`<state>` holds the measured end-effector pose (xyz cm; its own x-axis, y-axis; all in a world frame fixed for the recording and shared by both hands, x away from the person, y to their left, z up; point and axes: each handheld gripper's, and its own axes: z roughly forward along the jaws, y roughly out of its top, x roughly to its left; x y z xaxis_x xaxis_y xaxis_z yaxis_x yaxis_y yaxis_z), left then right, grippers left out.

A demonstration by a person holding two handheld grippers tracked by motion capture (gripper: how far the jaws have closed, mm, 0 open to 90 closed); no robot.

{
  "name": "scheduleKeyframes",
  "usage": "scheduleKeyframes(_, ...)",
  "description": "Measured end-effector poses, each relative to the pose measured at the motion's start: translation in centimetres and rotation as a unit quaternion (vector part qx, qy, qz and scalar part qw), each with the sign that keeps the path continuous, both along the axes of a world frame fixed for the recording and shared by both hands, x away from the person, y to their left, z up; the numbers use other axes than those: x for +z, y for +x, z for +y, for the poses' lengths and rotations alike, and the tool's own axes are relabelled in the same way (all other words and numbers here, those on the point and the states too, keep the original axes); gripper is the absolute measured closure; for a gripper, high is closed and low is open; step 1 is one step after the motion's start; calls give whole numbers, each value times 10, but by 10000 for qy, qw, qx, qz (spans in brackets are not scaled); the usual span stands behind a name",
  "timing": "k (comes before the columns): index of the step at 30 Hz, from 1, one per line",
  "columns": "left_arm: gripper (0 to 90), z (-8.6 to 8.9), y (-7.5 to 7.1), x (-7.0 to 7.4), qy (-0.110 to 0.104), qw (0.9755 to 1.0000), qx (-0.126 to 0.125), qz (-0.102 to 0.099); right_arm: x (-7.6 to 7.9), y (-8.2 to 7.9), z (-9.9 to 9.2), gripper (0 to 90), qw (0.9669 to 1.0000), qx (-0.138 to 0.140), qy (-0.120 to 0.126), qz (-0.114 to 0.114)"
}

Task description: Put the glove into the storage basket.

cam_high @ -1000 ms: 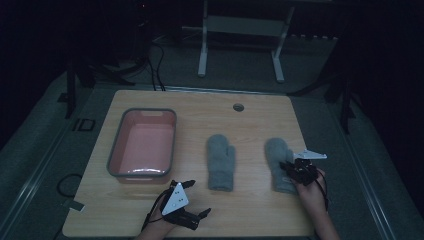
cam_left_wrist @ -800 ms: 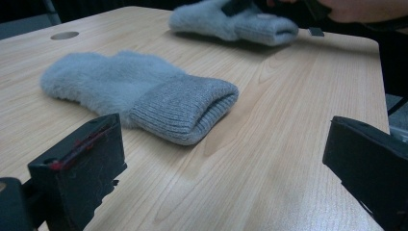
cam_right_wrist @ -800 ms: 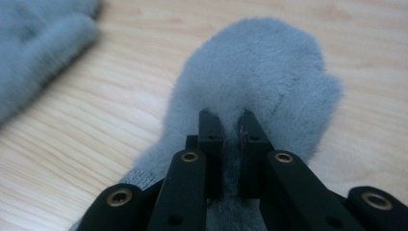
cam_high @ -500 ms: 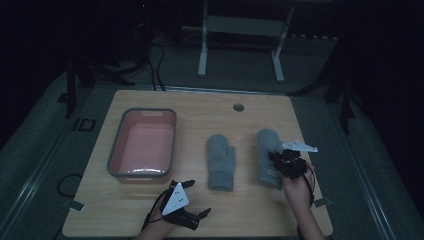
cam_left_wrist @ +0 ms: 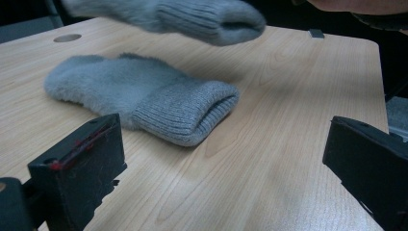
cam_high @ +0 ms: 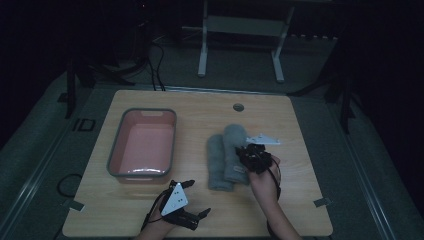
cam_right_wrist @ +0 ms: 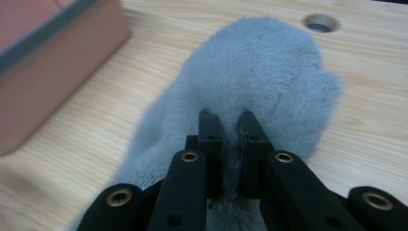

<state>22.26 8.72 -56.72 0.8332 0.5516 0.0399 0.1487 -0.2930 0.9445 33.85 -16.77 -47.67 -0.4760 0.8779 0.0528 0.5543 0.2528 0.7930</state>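
In the high view the wooden surface (cam_high: pixel 150 210) takes up the middle of the frame, its left edge slanting down toward the lower left. Left of centre sits a pink tub (cam_high: pixel 116 150) with a grey rim, long axis running up and down the frame; a strip of bare wood lies between it and the left edge, and a wider bare lane separates it from the mittens.

At the bottom, left of centre, the left claw (cam_high: pixel 200 215) lies low near the surface's near edge, its jaws standing wide apart with nothing between them (the left gripper view shows bare wood in the gap). Open wood stretches ahead of it up to the mittens.

Just right of centre the lying mitten (cam_high: pixel 216 160) rests flat, long axis up and down the frame, cuff toward the bottom and rounded tip toward the top. In the left gripper view its ribbed cuff faces the camera.

Overlapping its right side is the held mitten (cam_high: pixel 234 145), roughly parallel, tip toward the top of the frame and reaching a little higher. The right claw (cam_high: pixel 245 156) is closed tight on it, pinching the fleece between its jaws, as the right gripper view shows; there the mitten's tip points toward a round hole (cam_right_wrist: pixel 321 21) in the surface at upper right.

Right of that hand, bare wood runs clear to the right edge.
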Motion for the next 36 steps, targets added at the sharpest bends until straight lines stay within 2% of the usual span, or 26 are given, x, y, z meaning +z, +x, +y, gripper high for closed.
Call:
scheduleKeyframes(6, 12, 1, -1, 1, -26, 10000, 2, -18, -2, 2, 27, 833, 9998, 164, 95, 115)
scheduleKeyframes(8, 12, 2, -1, 2, -27, 10000, 0, -26, -6, 1, 33, 833, 9997, 212, 14, 107)
scheduleKeyframes(10, 12, 2, -1, 2, -38, 10000, 0, -25, -10, 1, 37, 829, 9995, 253, 57, 191)
scheduleKeyframes(15, 12, 2, -2, 2, -60, 10000, 3, 0, -24, 6, 44, 809, 9988, 299, -12, 391)
scheduleKeyframes(19, 12, 2, -1, 2, -70, 10000, 9, 26, -43, 10, 45, 728, 9976, 359, -257, 528)
scheduleKeyframes(21, 12, 2, -1, 2, -80, 10000, 10, 40, -46, 11, 45, 703, 9972, 415, -277, 555)
scheduleKeyframes(22, 12, 2, -1, 2, -82, 10000, 17, 30, -49, 13, 43, 650, 9967, 501, -228, 598)
scheduleKeyframes(25, 12, 3, -1, 2, -120, 9999, 45, 94, -48, 14, 40, 580, 9964, 567, -138, 612)
scheduleKeyframes(29, 12, 3, 0, 2, -163, 9997, 74, 140, -42, 13, 37, 554, 9958, 678, -85, 612)
scheduleKeyframes(31, 12, 3, 0, 2, -172, 9998, 99, 104, -40, 13, 36, 530, 9956, 714, -72, 603)
scheduleKeyframes(32, 12, 3, 0, 2, -159, 9997, 166, 79, -35, 12, 33, 470, 9946, 891, -48, 536)
scheduleKeyframes(33, 12, 3, 0, 2, -155, 9997, 187, 45, -34, 12, 32, 431, 9943, 939, -48, 509)
scheduleKeyframes(36, 12, 3, 0, 4, -104, 9996, 249, -12, -28, 9, 27, 405, 9943, 976, -70, 424)
